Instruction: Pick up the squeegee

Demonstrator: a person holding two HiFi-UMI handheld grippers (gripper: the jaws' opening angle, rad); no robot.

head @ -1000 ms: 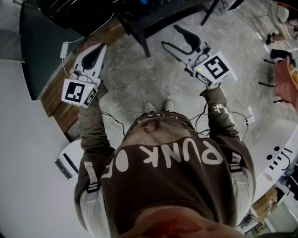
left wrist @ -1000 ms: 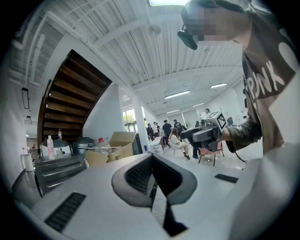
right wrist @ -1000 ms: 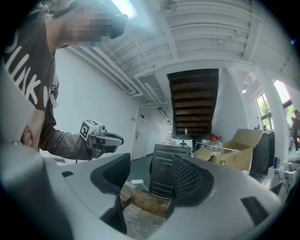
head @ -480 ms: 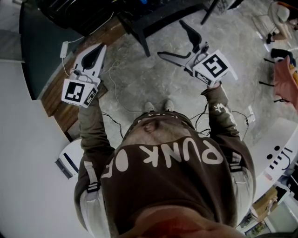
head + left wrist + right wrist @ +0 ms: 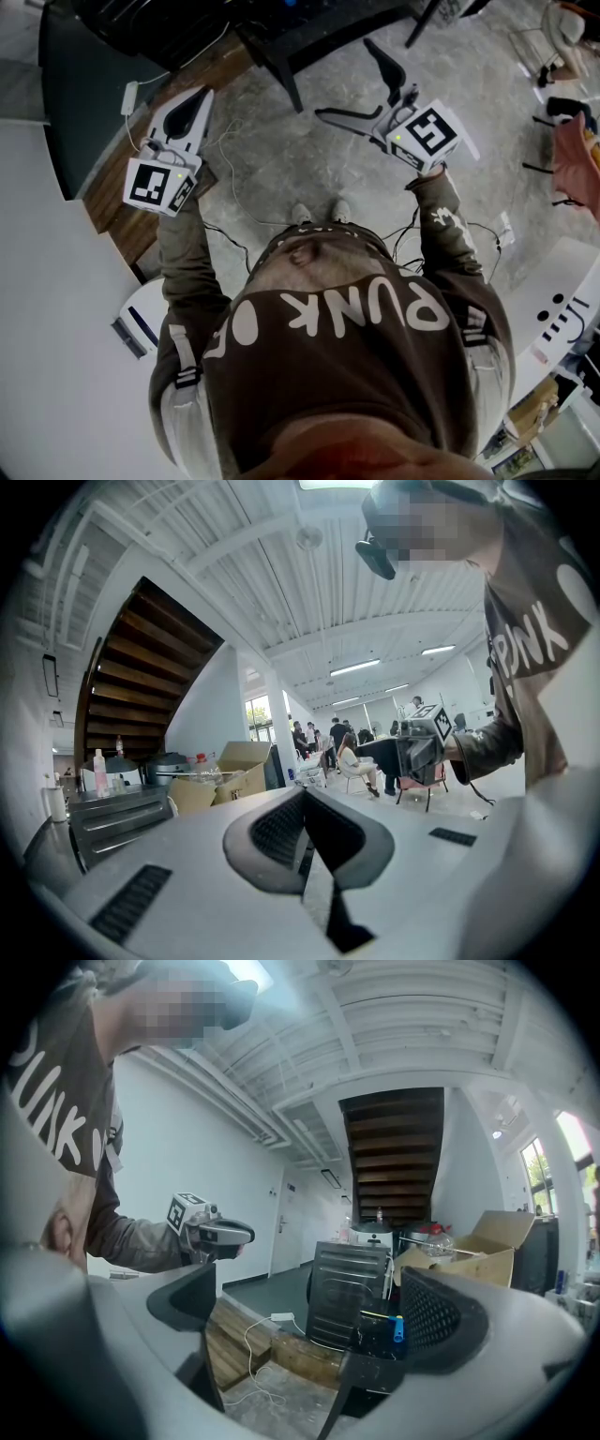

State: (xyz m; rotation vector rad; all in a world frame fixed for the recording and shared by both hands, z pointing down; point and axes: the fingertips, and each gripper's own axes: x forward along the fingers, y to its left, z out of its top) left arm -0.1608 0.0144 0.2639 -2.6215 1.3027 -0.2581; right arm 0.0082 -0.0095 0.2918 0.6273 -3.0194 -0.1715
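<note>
My left tool [image 5: 199, 101] is shut, with its two jaws pressed together and nothing in them. My right tool [image 5: 344, 80] has just been opening. Its jaws now stand wide apart, and nothing is held between them. I hold both tools out level in front of me, well apart, above the grey floor [image 5: 309, 169]. I cannot see the squeegee in any view.

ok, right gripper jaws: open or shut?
Open. The right gripper has its jaws spread wide in its own view and in the head view. They have just been opening, and nothing is between them.
</note>
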